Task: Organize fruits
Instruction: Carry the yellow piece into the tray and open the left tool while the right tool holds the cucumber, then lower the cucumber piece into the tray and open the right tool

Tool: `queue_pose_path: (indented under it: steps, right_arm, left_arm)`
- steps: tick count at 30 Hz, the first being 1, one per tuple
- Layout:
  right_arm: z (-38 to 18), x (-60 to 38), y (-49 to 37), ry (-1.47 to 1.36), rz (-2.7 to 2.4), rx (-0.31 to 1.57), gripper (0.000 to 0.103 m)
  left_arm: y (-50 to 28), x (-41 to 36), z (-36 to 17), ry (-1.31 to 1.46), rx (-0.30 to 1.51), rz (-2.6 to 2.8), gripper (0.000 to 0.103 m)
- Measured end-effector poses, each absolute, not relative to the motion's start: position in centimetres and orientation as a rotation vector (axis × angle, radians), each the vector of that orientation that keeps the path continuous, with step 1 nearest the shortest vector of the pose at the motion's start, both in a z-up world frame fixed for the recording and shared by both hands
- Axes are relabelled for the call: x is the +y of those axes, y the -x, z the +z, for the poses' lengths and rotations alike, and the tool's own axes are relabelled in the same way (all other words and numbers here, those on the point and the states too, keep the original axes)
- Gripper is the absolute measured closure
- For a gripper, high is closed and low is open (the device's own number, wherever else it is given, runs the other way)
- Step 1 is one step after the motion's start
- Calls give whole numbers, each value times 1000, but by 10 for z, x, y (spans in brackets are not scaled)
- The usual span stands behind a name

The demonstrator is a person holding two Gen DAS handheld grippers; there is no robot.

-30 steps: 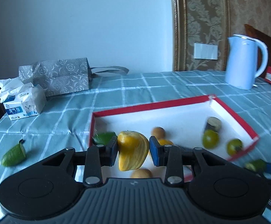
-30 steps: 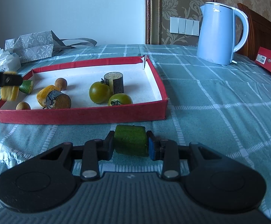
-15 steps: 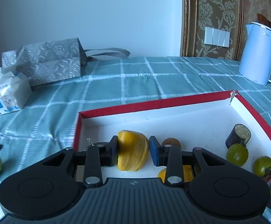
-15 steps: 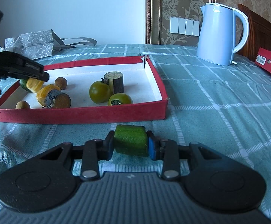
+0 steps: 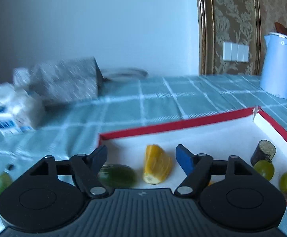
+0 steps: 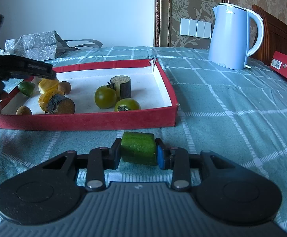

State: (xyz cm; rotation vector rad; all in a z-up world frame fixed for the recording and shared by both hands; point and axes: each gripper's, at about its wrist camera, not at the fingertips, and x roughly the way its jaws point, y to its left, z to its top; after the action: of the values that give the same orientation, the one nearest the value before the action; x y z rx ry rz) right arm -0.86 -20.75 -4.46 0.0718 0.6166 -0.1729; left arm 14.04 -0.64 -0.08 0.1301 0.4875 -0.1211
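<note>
the yellow fruit piece (image 5: 157,165) was inside the red tray (image 5: 183,122), lying on the white floor near the left corner, between the pads of your left gripper (image 5: 141,158) but not touched by them. a moment before, this gripper pinched the piece above the tray; now its jaws were opening and the piece was released. a green piece (image 5: 119,175) lay just beside it. so this fruit was delivered, i think. your right gripper (image 6: 138,152) had not moved and was pressed on the green block (image 6: 138,148), in front of the tray's near wall, over the checked cloth (image 6: 232,118). that block probably goes in next.
</note>
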Motion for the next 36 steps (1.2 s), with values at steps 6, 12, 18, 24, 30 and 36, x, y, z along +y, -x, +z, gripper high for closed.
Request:
queue_pose_path:
  steps: [6,12,18,24,30,36]
  right_arm:
    - [-45,-207,7,-64,-174,619,69]
    - [-45,-206,8,-58,-176,620,69]
    - [-44,-205,8,-47,-179,620,69]
    - [-44,-202,7,-34,-183,620,69]
    - [-44,-203,7,-38,-181,619,69]
    - [-43,-203,10,-38,-174,600,70]
  left_arm:
    - [-114,2,9,-91,463,-102,27]
    - [-82,15,4,1,528,-118,26]
    - [-46,23,-3,8,529,-131,25]
    - [-28,22,-17,7,569,-179,23]
    - [-28,19,-30,8,621,-217,23]
    - [-29,18,-35,-11,633,-202,23]
